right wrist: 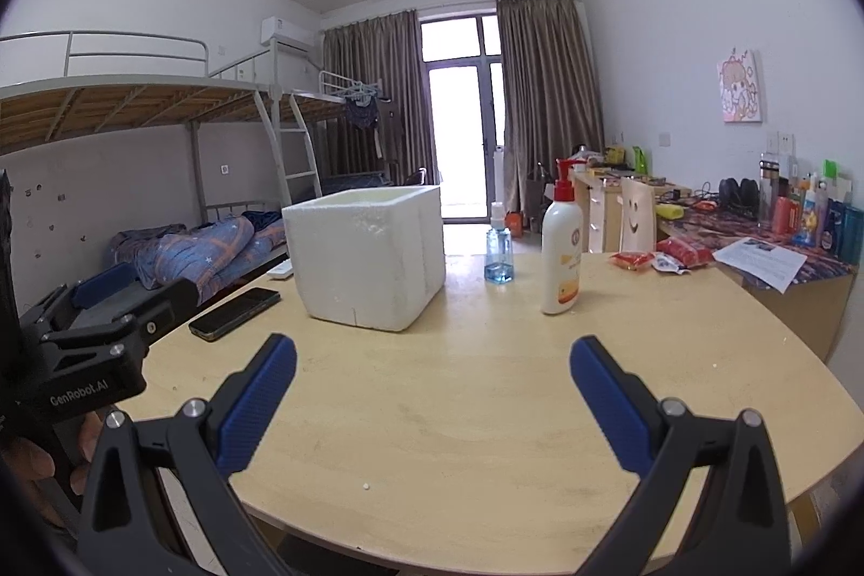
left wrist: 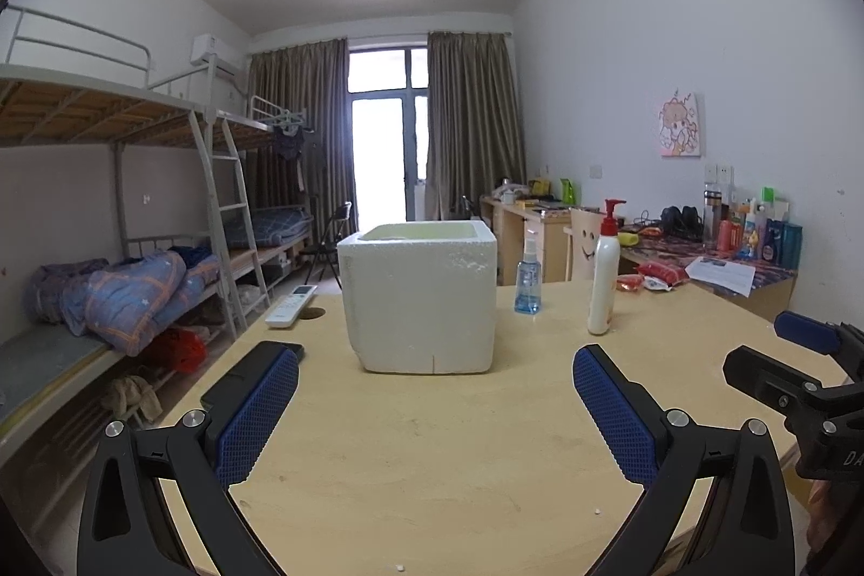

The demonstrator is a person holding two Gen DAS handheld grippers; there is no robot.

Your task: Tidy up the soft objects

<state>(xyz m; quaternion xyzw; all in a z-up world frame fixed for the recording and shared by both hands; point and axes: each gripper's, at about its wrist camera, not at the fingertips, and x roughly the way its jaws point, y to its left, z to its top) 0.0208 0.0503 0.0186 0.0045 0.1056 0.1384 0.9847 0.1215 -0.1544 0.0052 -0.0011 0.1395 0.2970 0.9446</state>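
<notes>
We see a white foam box (left wrist: 421, 300) standing open-topped toward the far side of the round, pale wooden table (left wrist: 443, 441). Its walls are thick, grainy polystyrene with a small crack at the bottom edge; what lies inside it cannot be seen from either camera. To its right, near the table's far edge, stand a small clear spray bottle (left wrist: 527, 276) holding blue liquid and, closer to us, a white pump bottle (right wrist: 561, 246) with a red pump head and an orange label whose writing is too small to read. Left of the box, a white remote control (left wrist: 290, 305) lies at the far-left edge, and a dark phone (right wrist: 235, 306) lies flat along the left edge.

Our left gripper (left wrist: 434, 408) hovers over the near side with its ribbed blue pads spread wide, holding nothing; its body reads "GenRobot.AI" in the right camera. Our right gripper (right wrist: 432, 395) hovers alongside, fingers equally wide apart and empty. Red snack packets (right wrist: 656, 258) lie on the neighbouring desk (right wrist: 810, 295).
</notes>
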